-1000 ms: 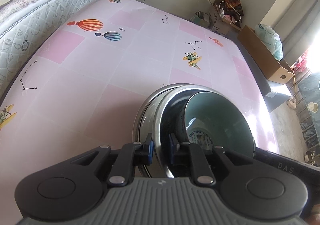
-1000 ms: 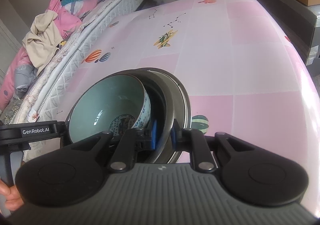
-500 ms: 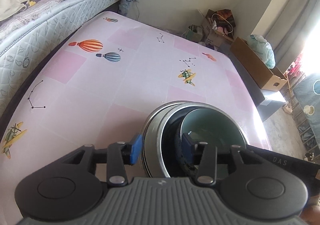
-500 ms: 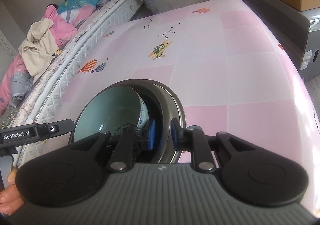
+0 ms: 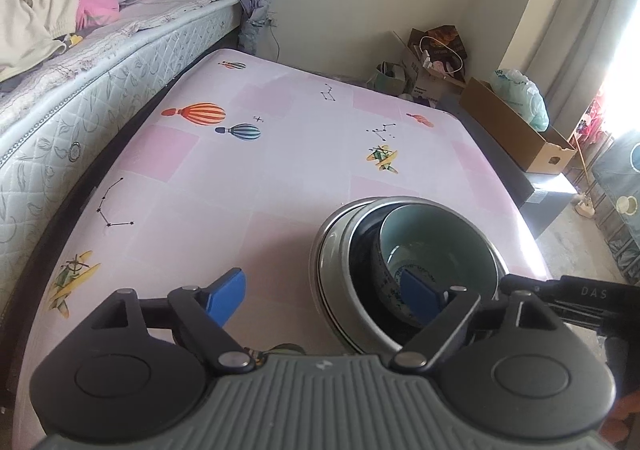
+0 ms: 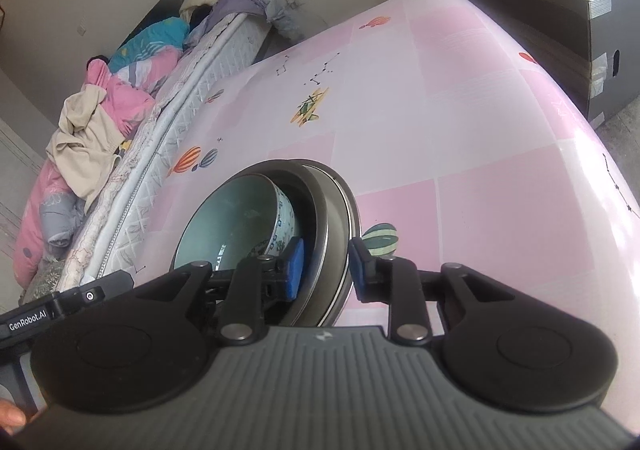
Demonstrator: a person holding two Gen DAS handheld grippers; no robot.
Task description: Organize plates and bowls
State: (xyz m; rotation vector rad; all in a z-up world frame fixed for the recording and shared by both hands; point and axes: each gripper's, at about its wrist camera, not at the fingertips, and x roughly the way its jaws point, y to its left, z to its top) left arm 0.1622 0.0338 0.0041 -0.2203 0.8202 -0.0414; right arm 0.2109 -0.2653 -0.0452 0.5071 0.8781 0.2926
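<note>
A stack of nested dishes sits on the pink patterned table (image 5: 280, 170): steel bowls (image 5: 336, 250) with a pale green ceramic bowl (image 5: 436, 246) inside. My left gripper (image 5: 324, 298) is wide open, its fingers astride the stack's near rim without touching. In the right wrist view the same steel bowls (image 6: 334, 218) and green bowl (image 6: 232, 226) show. My right gripper (image 6: 326, 270) is open, its blue pads on either side of the steel rim with a small gap.
A mattress with piled bedding (image 5: 60, 10) runs along the table's left side. Cardboard boxes (image 5: 516, 130) and bags stand on the floor beyond the far right edge. A grey cabinet (image 6: 592, 30) stands past the table's right edge.
Both grippers have opened and let go of the steel bowl rim. The left one opened wide and pulled back and up; the right one opened slightly. The stack rests on the table.
</note>
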